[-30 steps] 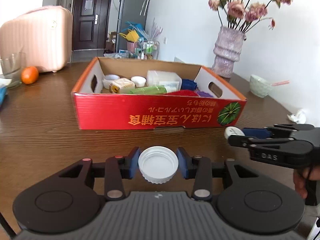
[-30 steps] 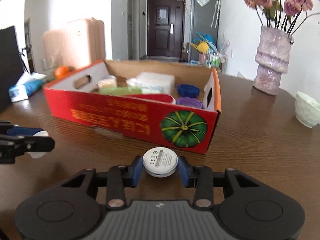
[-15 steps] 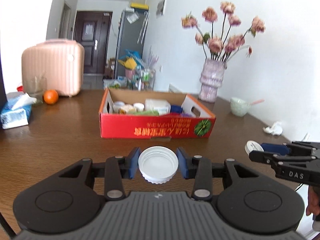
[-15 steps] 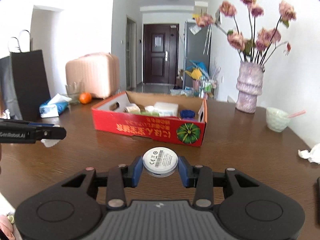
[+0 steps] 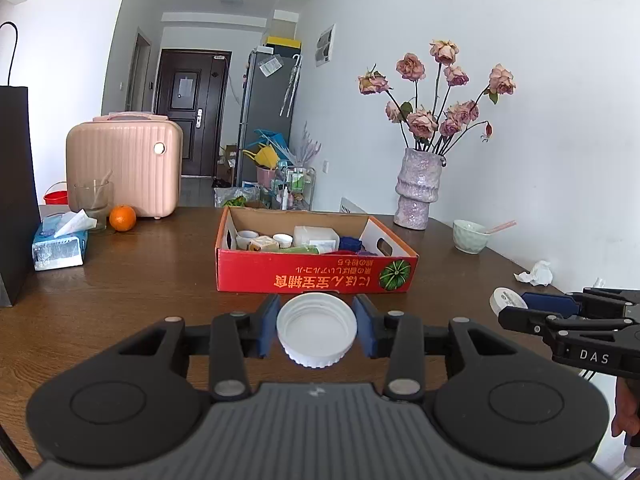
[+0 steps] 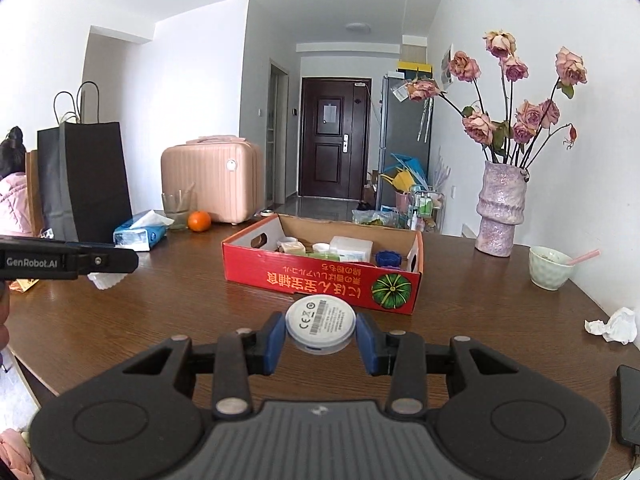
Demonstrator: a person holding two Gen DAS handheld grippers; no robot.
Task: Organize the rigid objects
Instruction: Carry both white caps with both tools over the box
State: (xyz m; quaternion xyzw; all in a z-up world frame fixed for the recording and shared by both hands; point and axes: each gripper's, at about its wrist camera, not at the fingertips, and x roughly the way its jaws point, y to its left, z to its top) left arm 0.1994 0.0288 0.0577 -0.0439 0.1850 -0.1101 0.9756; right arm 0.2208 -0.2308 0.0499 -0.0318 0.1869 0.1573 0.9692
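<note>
My left gripper (image 5: 316, 330) is shut on a white ribbed jar lid (image 5: 316, 334), held above the wooden table (image 5: 140, 280) in front of the red cardboard box (image 5: 316, 276). My right gripper (image 6: 320, 334) is shut on a white round disc (image 6: 320, 322) with a printed label. It also shows at the right of the left wrist view (image 5: 516, 306). The box (image 6: 320, 276) holds several small containers, lids and a clear plastic case. The left gripper's side (image 6: 68, 262) shows at the left of the right wrist view.
On the table stand a pink vase of roses (image 5: 418, 192), a pale green bowl (image 5: 470, 236), crumpled tissue (image 5: 536, 274), a tissue pack (image 5: 60, 242), an orange (image 5: 123, 218), a glass (image 5: 91, 200), a pink case (image 5: 124, 170) and a black paper bag (image 6: 82, 184). A phone (image 6: 630, 404) lies at the right edge.
Both grippers have pulled back and up from the box, each still holding its item. The box looks smaller and farther away.
</note>
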